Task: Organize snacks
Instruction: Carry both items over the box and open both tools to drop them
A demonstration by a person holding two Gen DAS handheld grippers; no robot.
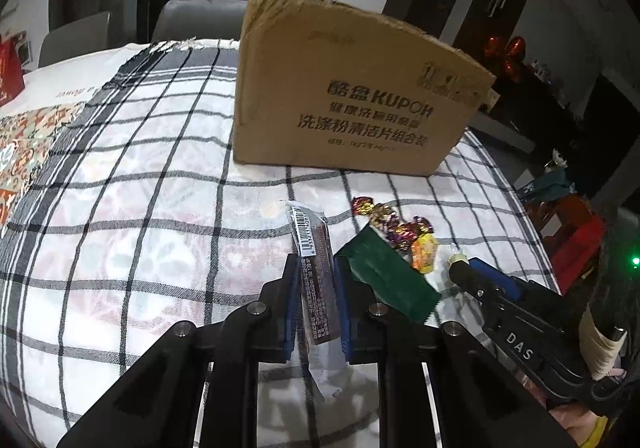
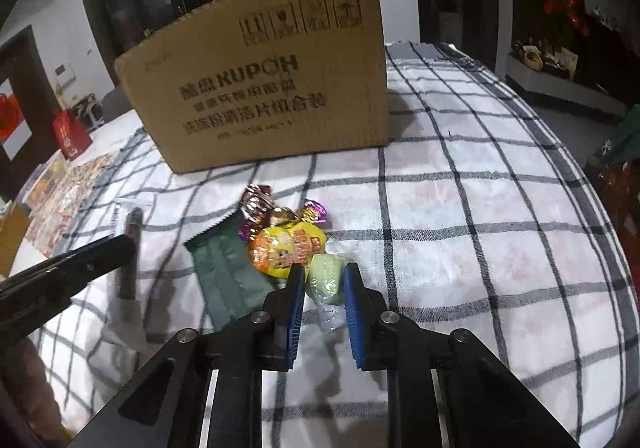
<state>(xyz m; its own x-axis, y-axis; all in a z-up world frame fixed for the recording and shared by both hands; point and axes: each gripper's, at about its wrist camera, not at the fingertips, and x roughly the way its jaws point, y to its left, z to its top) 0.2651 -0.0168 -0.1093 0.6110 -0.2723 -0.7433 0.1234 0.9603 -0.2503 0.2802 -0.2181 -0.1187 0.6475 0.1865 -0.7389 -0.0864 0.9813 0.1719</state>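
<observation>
Dim room walls and dark doorways ring a table draped in a white cloth with a black grid pattern. Toward the far side of that cloth stands a brown corrugated cardboard box printed with dark lettering, upright, its printed face toward both cameras.

Nearer than the box, the snacks lie in a loose cluster: a flat dark green foil packet with a serrated edge, a round yellow and orange wrapped sweet overlapping the packet's corner, and several shiny purple and gold twisted candies just behind them.

With narrow jaws, the left gripper clamps a long brown stick-shaped snack sachet with a white barcode end, which points toward the box.

Beside the cluster, the right gripper has its blue pads closed against a pale green candy in a clear twisted wrapper, close beside the yellow sweet.
</observation>
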